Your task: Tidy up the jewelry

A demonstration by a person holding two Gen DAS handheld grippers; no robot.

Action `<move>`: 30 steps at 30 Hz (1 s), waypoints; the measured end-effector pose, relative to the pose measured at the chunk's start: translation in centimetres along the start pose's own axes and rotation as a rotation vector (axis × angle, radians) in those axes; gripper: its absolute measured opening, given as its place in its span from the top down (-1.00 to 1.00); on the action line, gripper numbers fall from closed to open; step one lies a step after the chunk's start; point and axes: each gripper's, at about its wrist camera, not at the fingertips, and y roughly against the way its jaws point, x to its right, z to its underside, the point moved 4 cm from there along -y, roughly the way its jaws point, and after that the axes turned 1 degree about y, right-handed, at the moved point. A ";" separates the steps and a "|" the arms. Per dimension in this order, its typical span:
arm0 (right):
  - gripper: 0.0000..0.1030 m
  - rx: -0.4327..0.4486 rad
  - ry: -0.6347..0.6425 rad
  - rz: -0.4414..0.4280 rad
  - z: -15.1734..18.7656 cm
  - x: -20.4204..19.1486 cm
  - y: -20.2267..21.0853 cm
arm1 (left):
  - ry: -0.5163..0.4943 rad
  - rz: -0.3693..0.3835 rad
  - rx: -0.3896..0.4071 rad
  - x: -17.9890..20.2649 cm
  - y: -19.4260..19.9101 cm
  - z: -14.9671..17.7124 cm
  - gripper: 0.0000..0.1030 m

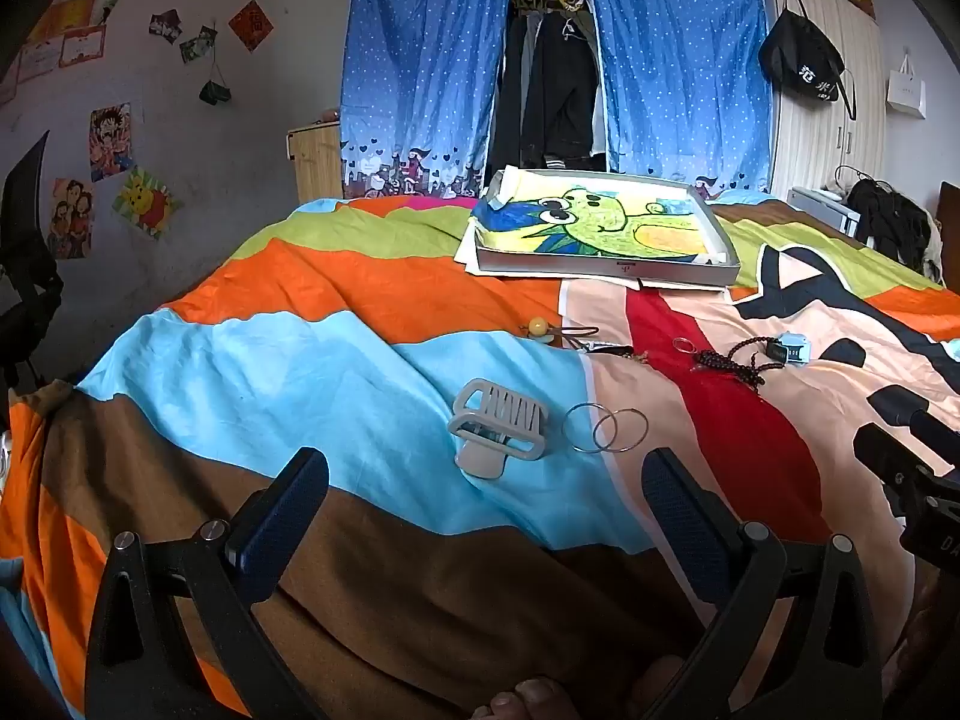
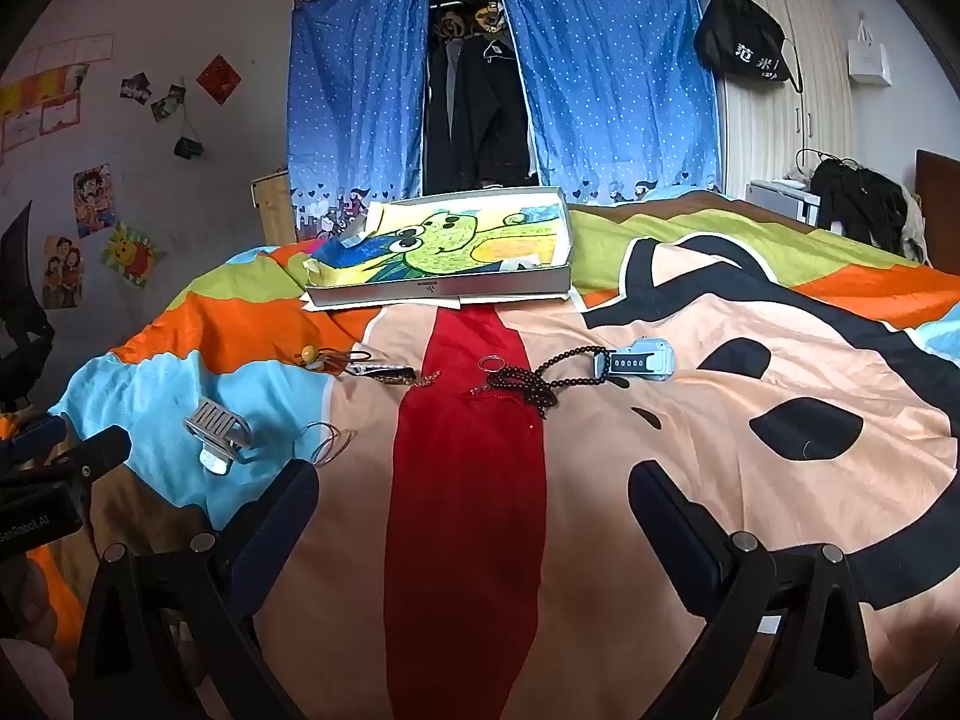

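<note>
Jewelry lies scattered on a colourful bedspread [image 1: 300, 360]. A grey hair claw [image 1: 498, 429] [image 2: 217, 431] and two thin silver bangles [image 1: 606, 429] [image 2: 330, 443] rest just beyond my left gripper [image 1: 483, 498], which stands open and empty. Farther back are a yellow-bead hair tie [image 1: 538, 325] [image 2: 309, 354], a dark bead string with a key ring [image 1: 729, 360] [image 2: 540, 387] and a pale blue counter [image 1: 789, 351] [image 2: 636, 362]. My right gripper [image 2: 474, 498] is open above the red stripe, holding nothing. A shallow grey box [image 1: 600, 269] [image 2: 438, 294] lined with a cartoon drawing sits at the far side.
Blue dotted curtains [image 2: 360, 90] and hanging clothes stand behind the bed. A wooden cabinet [image 1: 315, 162] is at back left, a wardrobe with a black bag [image 2: 744, 48] at back right. The other gripper's body shows at each view's edge.
</note>
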 end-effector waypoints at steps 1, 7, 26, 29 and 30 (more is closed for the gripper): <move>-1.00 0.000 0.001 0.000 0.0 0.0 0.0 | 0.001 0.000 0.000 0.0 0.0 0.0 -0.98; -1.00 0.001 -0.001 0.001 0.0 0.1 0.0 | 0.003 0.002 0.001 0.0 0.0 0.0 -0.98; -1.00 0.001 0.001 0.001 0.1 0.0 0.0 | 0.008 0.010 -0.008 0.2 -0.1 0.1 -0.98; -1.00 0.000 0.000 0.001 0.2 0.0 0.0 | 0.009 0.011 -0.009 0.2 -0.1 0.1 -0.98; -1.00 -0.001 0.000 0.000 0.1 0.0 0.0 | 0.009 0.010 -0.009 0.3 -0.1 0.1 -0.98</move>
